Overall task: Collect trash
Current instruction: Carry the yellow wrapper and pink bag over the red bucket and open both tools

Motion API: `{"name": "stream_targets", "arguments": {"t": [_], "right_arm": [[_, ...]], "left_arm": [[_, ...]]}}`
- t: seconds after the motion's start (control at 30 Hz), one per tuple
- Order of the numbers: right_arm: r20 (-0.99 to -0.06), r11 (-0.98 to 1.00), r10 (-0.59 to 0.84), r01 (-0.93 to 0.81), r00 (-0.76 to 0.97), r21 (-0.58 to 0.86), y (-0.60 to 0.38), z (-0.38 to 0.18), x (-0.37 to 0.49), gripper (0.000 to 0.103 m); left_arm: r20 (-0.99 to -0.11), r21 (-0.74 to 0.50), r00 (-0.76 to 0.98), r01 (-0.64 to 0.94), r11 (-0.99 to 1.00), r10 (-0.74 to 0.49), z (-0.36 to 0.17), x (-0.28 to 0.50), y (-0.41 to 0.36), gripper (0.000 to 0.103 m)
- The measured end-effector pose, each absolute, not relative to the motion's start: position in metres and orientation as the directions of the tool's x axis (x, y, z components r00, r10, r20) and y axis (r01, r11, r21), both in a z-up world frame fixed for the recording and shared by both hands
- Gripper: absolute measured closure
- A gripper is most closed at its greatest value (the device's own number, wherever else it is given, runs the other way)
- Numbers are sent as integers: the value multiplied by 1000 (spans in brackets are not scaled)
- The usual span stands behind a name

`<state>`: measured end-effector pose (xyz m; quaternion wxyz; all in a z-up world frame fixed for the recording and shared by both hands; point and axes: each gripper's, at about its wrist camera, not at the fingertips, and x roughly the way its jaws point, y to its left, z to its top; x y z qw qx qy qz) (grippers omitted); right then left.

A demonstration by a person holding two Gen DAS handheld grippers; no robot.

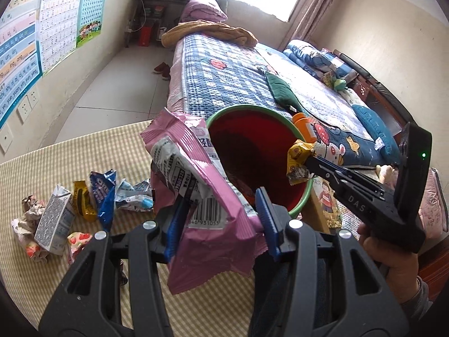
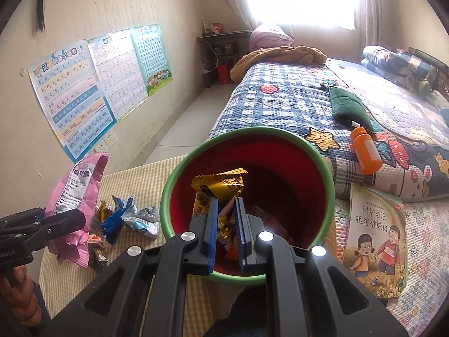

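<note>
We've got both loads: left gripper [image 1: 221, 224] half-open, clamped on pink bag [image 1: 196, 185]; right gripper [image 2: 227, 233] nearly shut on yellow wrapper [image 2: 219, 186]. Bin [image 2: 179, 168] just beyond the jaws. Centre each over the mouth before we release.

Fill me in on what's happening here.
A person with a gripper in each hand is clearing snack trash into a red bin with a green rim. The left gripper grips a pink snack bag beside the bin's mouth. The right gripper is shut on a yellow wrapper over the opening. More wrappers and a small carton wait on the checked tabletop.
</note>
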<state>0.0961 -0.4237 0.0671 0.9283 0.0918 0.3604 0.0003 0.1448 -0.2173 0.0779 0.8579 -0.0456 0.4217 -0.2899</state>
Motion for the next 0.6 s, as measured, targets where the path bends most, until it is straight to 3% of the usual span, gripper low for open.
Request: {"name": "stream_targets", "arguments": {"t": [0.6], "right_arm": [[-673,974,16,142,740,179,-474,54,108,91]], "left_arm": [[-704,-300,393,591,749,-591,69,173,-311,56]]}}
